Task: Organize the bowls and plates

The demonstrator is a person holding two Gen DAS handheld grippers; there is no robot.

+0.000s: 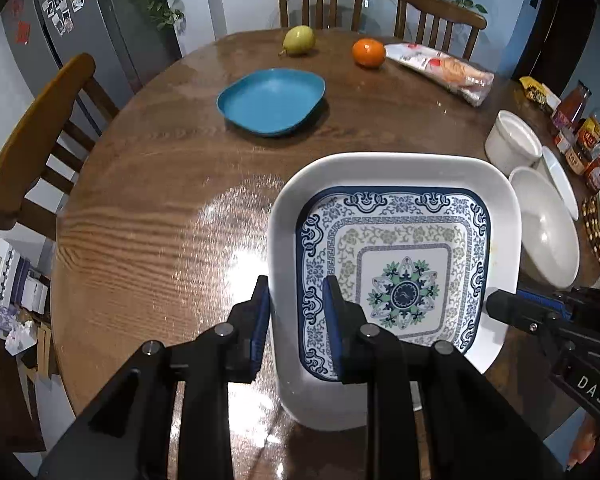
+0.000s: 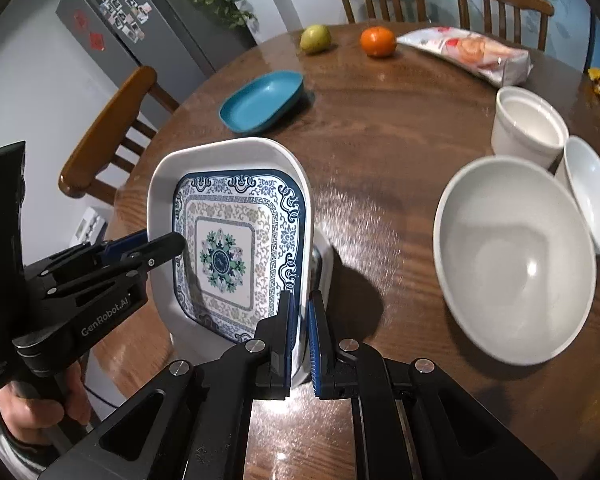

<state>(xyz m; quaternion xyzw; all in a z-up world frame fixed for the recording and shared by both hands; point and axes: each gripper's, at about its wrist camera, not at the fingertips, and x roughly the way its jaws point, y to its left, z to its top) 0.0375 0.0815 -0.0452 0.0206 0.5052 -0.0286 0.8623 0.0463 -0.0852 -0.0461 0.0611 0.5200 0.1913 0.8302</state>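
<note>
Two grippers share one dish: the left gripper (image 1: 296, 300) pinches the left rim of the patterned square plate (image 1: 396, 256), one finger inside, one outside, jaws narrow on the wall. The right gripper (image 2: 303, 320) clamps the opposite rim, jaws nearly together on it. The plate sits tilted above the wooden table (image 1: 160, 200), near its front edge. Well beyond lies the blue plate (image 1: 272, 100); to the right, a big white bowl (image 2: 516, 264) sits beside a white pot (image 2: 528, 124).
</note>
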